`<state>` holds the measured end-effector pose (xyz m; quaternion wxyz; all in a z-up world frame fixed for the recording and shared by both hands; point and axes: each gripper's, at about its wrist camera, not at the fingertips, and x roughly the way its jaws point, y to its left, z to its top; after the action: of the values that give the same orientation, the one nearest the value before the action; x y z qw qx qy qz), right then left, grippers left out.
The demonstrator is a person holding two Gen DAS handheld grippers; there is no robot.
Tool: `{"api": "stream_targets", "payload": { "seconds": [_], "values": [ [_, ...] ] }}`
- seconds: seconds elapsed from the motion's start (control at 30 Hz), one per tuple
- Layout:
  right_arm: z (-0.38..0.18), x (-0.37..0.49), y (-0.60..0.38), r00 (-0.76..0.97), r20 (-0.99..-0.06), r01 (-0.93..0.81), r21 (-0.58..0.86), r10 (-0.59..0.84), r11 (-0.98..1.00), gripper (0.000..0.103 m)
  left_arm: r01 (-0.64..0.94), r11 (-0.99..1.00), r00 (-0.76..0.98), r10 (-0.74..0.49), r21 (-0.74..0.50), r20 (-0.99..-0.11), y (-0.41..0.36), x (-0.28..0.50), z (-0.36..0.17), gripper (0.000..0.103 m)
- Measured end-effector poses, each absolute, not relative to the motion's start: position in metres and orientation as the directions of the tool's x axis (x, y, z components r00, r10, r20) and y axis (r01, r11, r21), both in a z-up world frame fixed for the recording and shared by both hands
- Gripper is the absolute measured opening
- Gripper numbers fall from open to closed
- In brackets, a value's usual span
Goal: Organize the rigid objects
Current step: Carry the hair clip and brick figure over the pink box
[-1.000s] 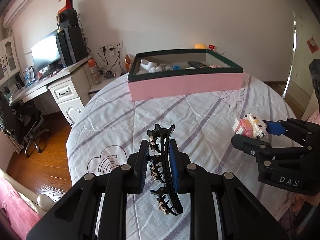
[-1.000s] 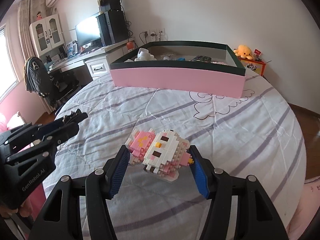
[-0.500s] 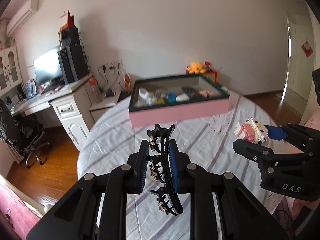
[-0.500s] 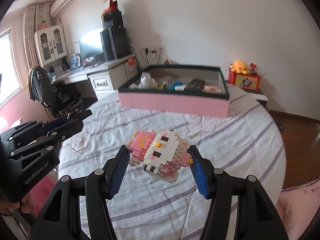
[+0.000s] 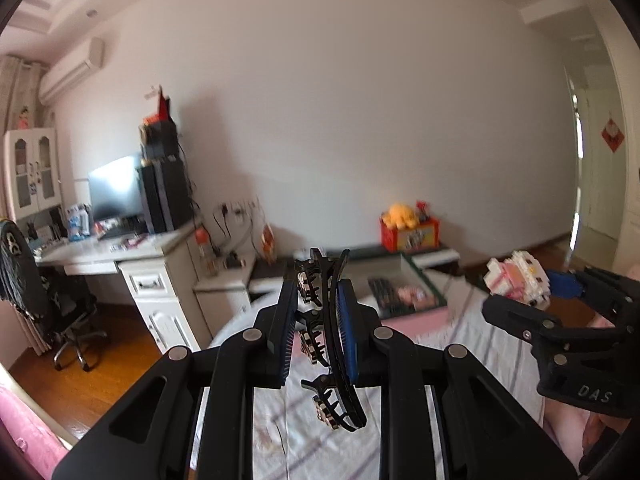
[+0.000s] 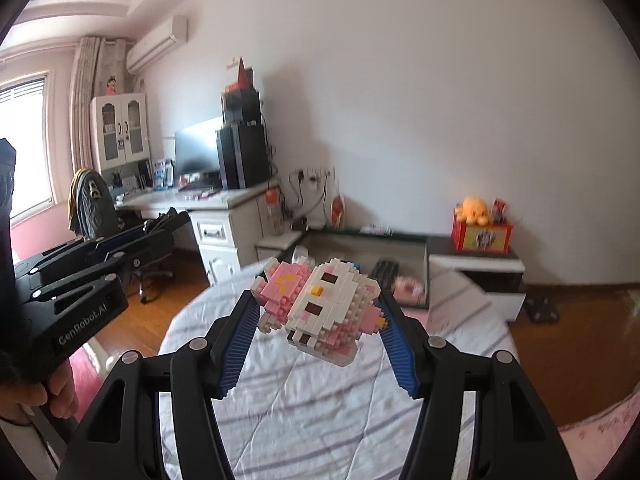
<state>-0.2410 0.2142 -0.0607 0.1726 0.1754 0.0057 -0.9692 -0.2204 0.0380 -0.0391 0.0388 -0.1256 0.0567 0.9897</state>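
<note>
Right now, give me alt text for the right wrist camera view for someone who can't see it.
The right gripper holds a pink and white brick-built toy in the air above a striped bedsheet, with a pink box of small items beyond it. The left gripper shows at the left edge, against a bedroom with a white desk and monitor.

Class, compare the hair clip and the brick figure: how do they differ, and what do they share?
The hair clip is black, thin and curved; the brick figure is pink and white, chunky and blocky. The left claw grips the clip almost closed; the right claw grips the figure far wider. Both are held above the bed.
</note>
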Motion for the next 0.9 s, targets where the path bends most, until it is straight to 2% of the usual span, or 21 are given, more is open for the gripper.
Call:
{"api": "stream_targets", "payload": {
  "seconds": [0.2, 0.5, 0.73, 0.9],
  "values": [
    [-0.034, -0.249, 0.216, -0.906, -0.268, 0.334, 0.023, -0.328, -0.942, 0.061, -0.055, -0.991, -0.984, 0.033, 0.119, -0.178, 0.043, -0.237, -0.009, 0.020],
    [-0.016, -0.308, 0.225, -0.919, -0.233, 0.326, 0.004, -0.318, -0.945, 0.061, -0.070, -0.985, -0.986, 0.045, 0.155, -0.162, 0.067, -0.318, 0.003, 0.020],
    [-0.027, -0.378, 0.233, -0.916, -0.263, 0.310, 0.008, -0.301, -0.951, 0.061, -0.094, -0.980, -0.977, 0.057, 0.176, -0.204, 0.087, -0.398, -0.006, 0.020],
    [-0.049, -0.429, 0.235, -0.902, -0.323, 0.298, 0.019, -0.288, -0.954, 0.061, -0.131, -0.975, -0.956, 0.077, 0.178, -0.283, 0.099, -0.462, -0.028, 0.020]
  ]
}}
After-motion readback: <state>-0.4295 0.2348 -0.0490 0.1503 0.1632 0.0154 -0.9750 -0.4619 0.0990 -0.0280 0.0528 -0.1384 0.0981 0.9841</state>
